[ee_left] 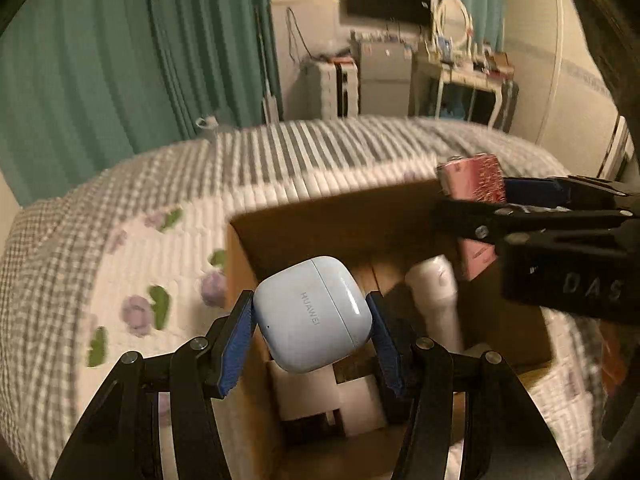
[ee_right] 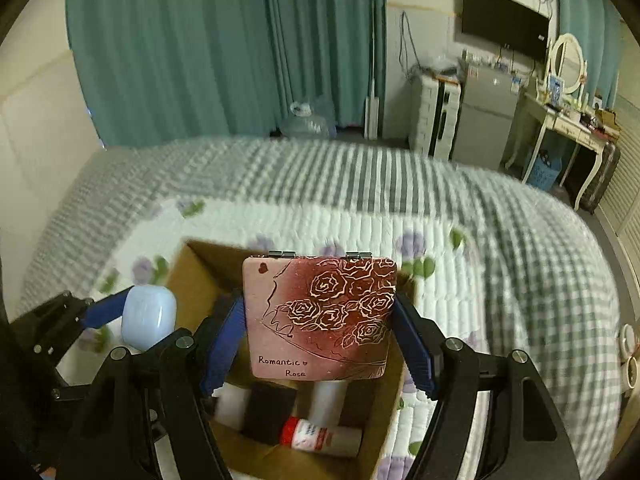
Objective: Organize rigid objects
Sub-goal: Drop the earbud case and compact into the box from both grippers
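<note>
A pale blue earbud case (ee_left: 312,314) is gripped by the left claw (ee_left: 310,332) at the frame's lower centre, above an open cardboard box (ee_left: 344,216) on the bed (ee_left: 120,240). A pink rose-printed compact (ee_right: 320,316) is clamped in the right claw (ee_right: 320,340), above the same box.

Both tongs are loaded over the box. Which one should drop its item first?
Right, probably. The right tongs hold the pink rose case directly above the cardboard box opening. The left tongs hold the blue earbud case nearer the box's left wall.
</note>
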Action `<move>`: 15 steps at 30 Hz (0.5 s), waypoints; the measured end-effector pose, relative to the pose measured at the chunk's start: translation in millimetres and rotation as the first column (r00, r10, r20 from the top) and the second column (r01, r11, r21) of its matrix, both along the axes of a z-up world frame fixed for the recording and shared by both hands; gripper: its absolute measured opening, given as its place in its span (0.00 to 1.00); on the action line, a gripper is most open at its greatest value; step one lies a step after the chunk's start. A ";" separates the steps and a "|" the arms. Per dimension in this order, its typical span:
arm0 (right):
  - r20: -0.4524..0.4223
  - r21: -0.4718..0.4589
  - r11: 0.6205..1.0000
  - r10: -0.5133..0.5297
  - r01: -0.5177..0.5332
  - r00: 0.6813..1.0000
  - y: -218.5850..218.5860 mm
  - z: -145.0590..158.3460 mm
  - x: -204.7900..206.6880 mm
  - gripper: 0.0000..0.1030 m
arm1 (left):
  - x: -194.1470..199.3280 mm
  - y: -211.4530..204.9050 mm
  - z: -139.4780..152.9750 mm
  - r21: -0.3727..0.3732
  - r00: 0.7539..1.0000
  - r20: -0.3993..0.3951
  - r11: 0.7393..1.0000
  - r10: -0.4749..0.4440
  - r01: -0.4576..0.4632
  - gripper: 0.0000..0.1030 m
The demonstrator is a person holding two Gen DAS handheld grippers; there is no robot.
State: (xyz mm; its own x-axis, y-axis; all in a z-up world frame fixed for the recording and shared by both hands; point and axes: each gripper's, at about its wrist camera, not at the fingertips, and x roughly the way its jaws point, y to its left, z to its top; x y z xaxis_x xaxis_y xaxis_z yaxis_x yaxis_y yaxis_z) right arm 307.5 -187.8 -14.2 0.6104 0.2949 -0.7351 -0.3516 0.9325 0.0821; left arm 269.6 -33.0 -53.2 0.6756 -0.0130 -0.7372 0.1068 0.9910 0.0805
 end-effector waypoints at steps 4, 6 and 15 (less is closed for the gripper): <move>-0.055 0.016 1.000 0.010 -0.009 0.998 0.0 -41.4 17.7 0.69 | 13.7 -9.1 -23.4 0.054 0.999 -0.014 0.998 -0.033 0.034 0.55; -0.049 0.002 1.000 0.012 -0.012 0.999 0.7 -50.1 21.9 0.69 | 16.6 -11.1 -25.4 0.061 0.999 -0.011 0.997 -0.044 0.044 0.55; 0.061 0.018 0.999 -0.030 0.029 0.998 -3.8 -27.7 18.9 0.81 | -6.2 -9.2 4.1 0.059 0.998 0.052 0.998 -0.026 0.023 0.76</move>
State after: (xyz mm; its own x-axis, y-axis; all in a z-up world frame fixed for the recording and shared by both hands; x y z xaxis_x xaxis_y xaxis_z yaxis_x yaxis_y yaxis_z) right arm 326.4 -191.6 -41.9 0.6628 0.2884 -0.6910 -0.3287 0.9413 0.0776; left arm 263.4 -42.1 -49.1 0.7137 0.0119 -0.7004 0.1248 0.9817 0.1439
